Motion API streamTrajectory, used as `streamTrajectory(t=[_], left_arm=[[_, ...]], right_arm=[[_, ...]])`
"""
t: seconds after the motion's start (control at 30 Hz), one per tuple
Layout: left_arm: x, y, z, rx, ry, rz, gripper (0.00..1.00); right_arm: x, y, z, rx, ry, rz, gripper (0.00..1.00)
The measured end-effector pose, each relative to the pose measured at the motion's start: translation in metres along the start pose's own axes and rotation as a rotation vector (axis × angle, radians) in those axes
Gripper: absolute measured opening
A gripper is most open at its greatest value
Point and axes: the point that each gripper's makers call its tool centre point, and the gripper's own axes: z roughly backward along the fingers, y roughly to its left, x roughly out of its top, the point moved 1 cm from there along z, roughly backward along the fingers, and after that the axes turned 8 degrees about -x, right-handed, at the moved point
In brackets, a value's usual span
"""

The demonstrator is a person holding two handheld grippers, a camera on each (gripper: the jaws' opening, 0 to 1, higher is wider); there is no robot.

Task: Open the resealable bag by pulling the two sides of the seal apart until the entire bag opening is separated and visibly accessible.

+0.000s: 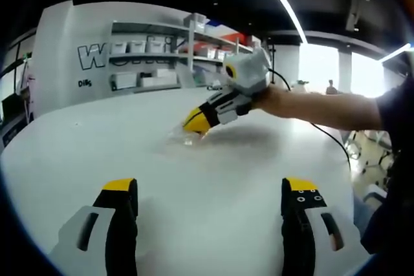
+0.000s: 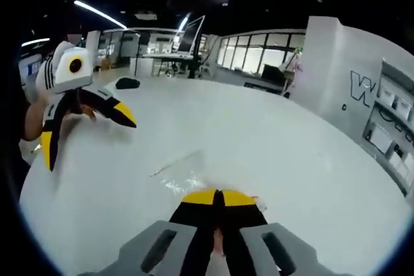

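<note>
Right gripper view: the right gripper (image 2: 217, 195), black-jawed with yellow tips, has its jaws pressed together at the near edge of the clear resealable plastic bag (image 2: 178, 174), which lies flat on the round white table (image 2: 291, 153). The tips meet just where the film begins; whether a lip of the seal is actually caught between them cannot be told, since the transparent bag is faint against the tabletop. Judged from the task, this closure would serve to anchor one side of the seal so that the other can be drawn away. From the tips the bag extends up and to the left as a pale creased sheet with one straight edge.

Farther left, the left gripper (image 2: 90, 127) hangs above the table with its jaws spread wide, well apart from the bag. It appears placed in readiness to come in and take the opposite lip.

Left gripper view: the same spread jaws rise from the bottom, with bare table between them. Far ahead, the right gripper (image 1: 196, 121) points down to the left, its yellow tips touching the bag (image 1: 183, 137) near the table's middle. The seal is judged not yet parted. Grey shelving with white bins (image 1: 145, 63) stands beyond the far edge.
</note>
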Motion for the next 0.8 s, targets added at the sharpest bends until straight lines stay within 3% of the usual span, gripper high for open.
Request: streamTrajectory(t=[0.3, 0.43, 0.8], left_arm=[[0.0, -0.001, 0.0, -0.001, -0.002, 0.0, 0.9], [-0.001, -0.002, 0.0, -0.001, 0.001, -0.001, 0.9], [-0.002, -0.003, -0.001, -0.002, 0.001, 0.001, 0.9]], right_arm=[[0.001, -0.002, 0.006, 0.011, -0.082, -0.233, 0.0], [0.002, -0.014, 0.006, 0.019, -0.115, -0.333, 0.0], [0.001, -0.03, 0.004, 0.029, -0.154, -0.444, 0.0]])
